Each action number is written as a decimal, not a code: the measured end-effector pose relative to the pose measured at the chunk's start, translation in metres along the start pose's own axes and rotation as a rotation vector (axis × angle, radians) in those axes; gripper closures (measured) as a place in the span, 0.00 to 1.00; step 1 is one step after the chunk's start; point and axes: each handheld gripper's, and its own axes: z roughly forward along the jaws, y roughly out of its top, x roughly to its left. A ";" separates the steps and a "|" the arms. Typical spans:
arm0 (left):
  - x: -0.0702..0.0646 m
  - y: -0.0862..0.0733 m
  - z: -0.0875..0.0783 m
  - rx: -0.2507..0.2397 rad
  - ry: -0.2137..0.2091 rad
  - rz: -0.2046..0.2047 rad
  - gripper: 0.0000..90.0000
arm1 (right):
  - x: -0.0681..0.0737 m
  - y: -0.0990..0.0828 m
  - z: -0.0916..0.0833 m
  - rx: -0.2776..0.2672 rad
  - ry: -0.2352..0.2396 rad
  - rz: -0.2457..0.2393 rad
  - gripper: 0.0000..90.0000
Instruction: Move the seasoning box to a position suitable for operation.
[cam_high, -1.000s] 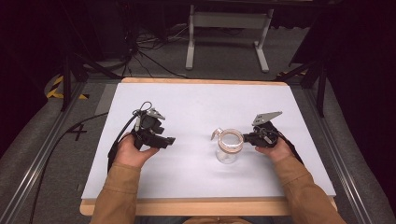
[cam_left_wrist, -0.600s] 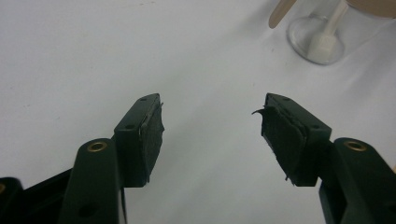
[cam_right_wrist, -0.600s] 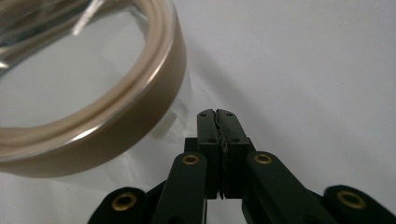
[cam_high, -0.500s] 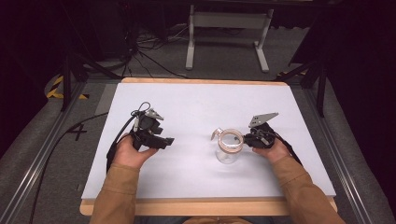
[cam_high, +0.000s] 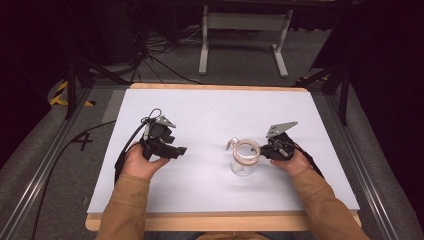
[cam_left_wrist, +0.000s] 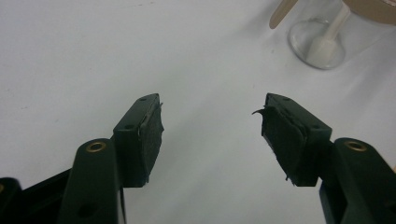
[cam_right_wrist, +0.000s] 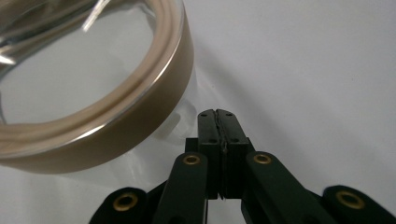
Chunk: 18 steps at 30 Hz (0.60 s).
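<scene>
At the near edge of the white table (cam_high: 210, 200), two sleeved forearms reach in, each hand resting its tool on the surface as if pausing between moves: the left gripper (cam_left_wrist: 210, 135) lies well apart with its jaws spread and nothing between them, while the right gripper (cam_right_wrist: 218, 128) is clenched, pads pressed together, apparently empty, just beside the glass jar (cam_high: 243, 159). Mid-table, the jar stands upright with its tan-rimmed lid (cam_right_wrist: 116, 107) on top, a white scoop-like piece (cam_left_wrist: 327, 39) seemingly inside.
</scene>
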 end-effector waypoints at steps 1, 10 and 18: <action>0.000 0.001 0.001 0.000 -0.001 -0.002 0.43 | 0.001 0.000 0.000 0.002 0.000 0.004 1.00; -0.001 0.011 0.007 0.026 -0.030 -0.005 0.48 | 0.017 -0.004 -0.001 0.039 -0.009 -0.013 1.00; -0.003 0.017 0.010 0.029 -0.041 0.012 0.48 | 0.030 -0.006 -0.001 0.084 0.004 -0.031 1.00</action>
